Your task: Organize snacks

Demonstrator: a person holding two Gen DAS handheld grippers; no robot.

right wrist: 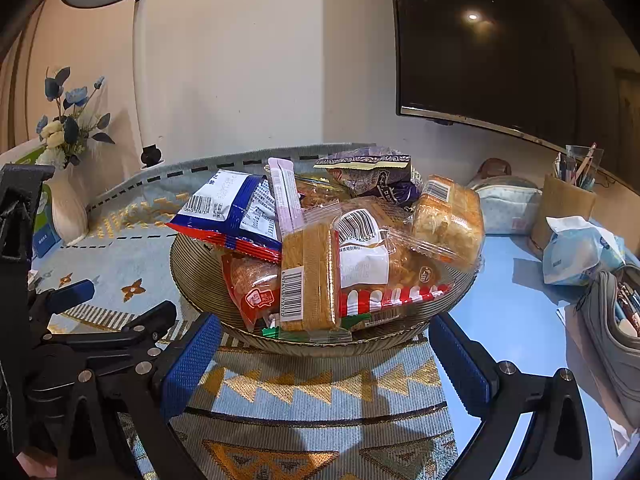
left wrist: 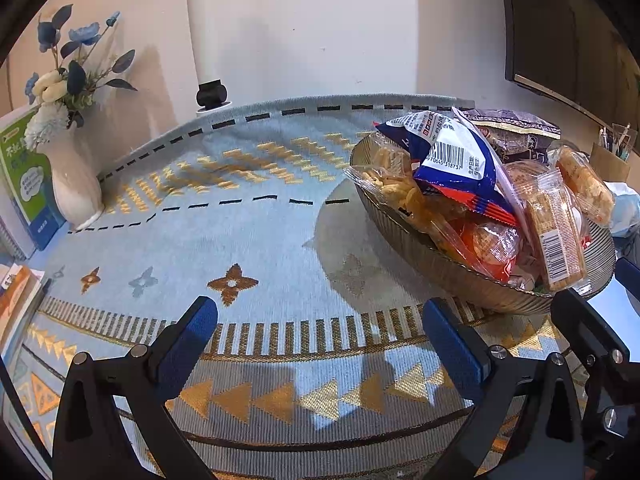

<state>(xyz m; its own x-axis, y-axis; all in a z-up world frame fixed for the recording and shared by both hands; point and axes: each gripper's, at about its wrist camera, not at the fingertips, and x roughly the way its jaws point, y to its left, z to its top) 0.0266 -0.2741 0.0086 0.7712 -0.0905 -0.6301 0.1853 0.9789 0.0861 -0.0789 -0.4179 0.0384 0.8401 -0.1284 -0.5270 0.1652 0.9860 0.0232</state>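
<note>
A ribbed glass bowl (right wrist: 200, 280) (left wrist: 404, 236) stands on the patterned mat, heaped with several wrapped snacks. Among them lie a blue-and-white bag (right wrist: 232, 208) (left wrist: 452, 152), a clear-wrapped wafer block (right wrist: 308, 276) (left wrist: 554, 232), a purple bag (right wrist: 376, 180) (left wrist: 512, 128) and a red packet (right wrist: 252, 288). My right gripper (right wrist: 324, 356) is open just in front of the bowl, its blue pads either side of the near rim, holding nothing. My left gripper (left wrist: 320, 340) is open over bare mat, left of the bowl. It also shows at the left edge of the right wrist view.
A white vase of blue flowers (left wrist: 72, 176) and books (left wrist: 24, 184) stand at the left. Right of the bowl lie a tissue pack (right wrist: 580, 252), a pencil case (right wrist: 616, 320), a pouch (right wrist: 508, 204) and a pen holder (right wrist: 568, 204). A dark screen (right wrist: 500, 40) hangs behind.
</note>
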